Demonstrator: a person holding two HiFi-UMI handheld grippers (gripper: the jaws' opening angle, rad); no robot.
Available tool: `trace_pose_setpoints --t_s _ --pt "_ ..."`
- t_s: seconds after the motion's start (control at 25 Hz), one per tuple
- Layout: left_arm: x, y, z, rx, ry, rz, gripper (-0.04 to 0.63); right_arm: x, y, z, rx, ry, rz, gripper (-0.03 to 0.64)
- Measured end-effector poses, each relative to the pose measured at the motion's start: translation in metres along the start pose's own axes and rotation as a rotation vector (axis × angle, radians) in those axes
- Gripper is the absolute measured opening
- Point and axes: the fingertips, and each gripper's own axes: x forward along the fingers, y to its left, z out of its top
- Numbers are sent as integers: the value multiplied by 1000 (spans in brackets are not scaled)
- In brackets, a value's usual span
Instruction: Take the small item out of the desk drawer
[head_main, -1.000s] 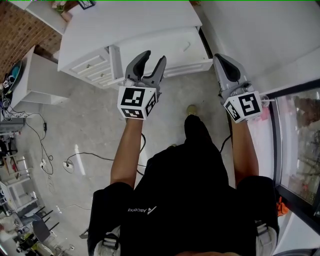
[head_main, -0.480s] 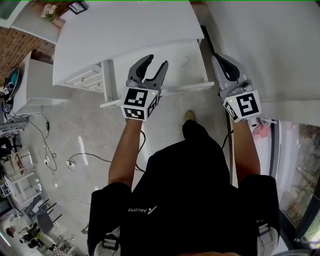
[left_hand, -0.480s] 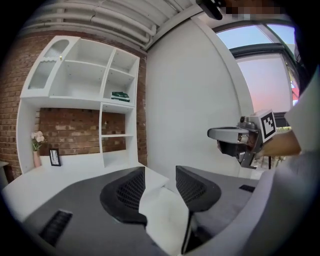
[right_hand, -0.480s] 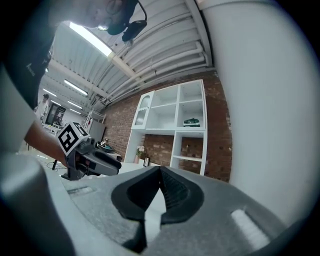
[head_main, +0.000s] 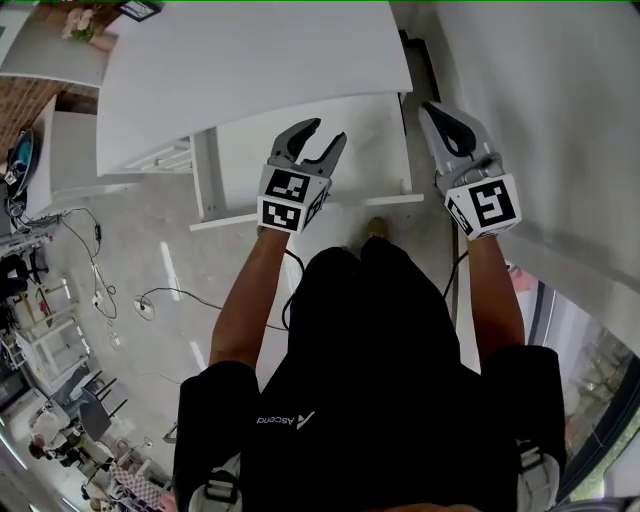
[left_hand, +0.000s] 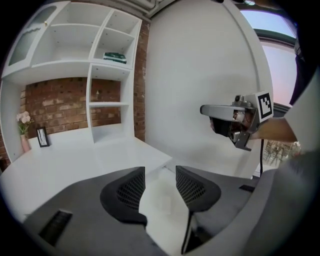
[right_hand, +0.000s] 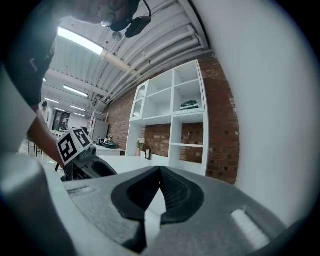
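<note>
A white desk (head_main: 250, 60) fills the top of the head view, with a wide white drawer front (head_main: 300, 170) below its edge. I cannot tell whether that drawer is open, and no small item shows in any view. My left gripper (head_main: 326, 131) is open and empty, held in front of the drawer; its jaws (left_hand: 160, 175) stand apart over the desk's white surface (left_hand: 75, 160). My right gripper (head_main: 432, 108) hovers at the desk's right end beside the wall, jaws shut with nothing between them (right_hand: 160, 172). It appears in the left gripper view (left_hand: 205, 110).
A white wall (head_main: 540, 100) runs along the right. A drawer column (head_main: 165, 155) and a low white cabinet (head_main: 60, 160) stand at the left. Cables (head_main: 150, 300) lie on the floor. White shelves (left_hand: 107, 75), a flower vase (left_hand: 24, 135) and a small frame (left_hand: 43, 136) stand behind the desk.
The person has stepped closer to the desk, which now fills more of the head view. Both grippers have moved forward to the drawer front; their jaws keep the same state.
</note>
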Motion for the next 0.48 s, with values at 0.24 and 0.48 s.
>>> trace_pose_setpoints --t_s 0.24,0.48 --pt "50 -1 -39 15 171 -64 187 14 -17 -26 18 52 -11 0" --pt "99 3 -83 25 296 -102 187 20 -26 -52 32 102 -45 0"
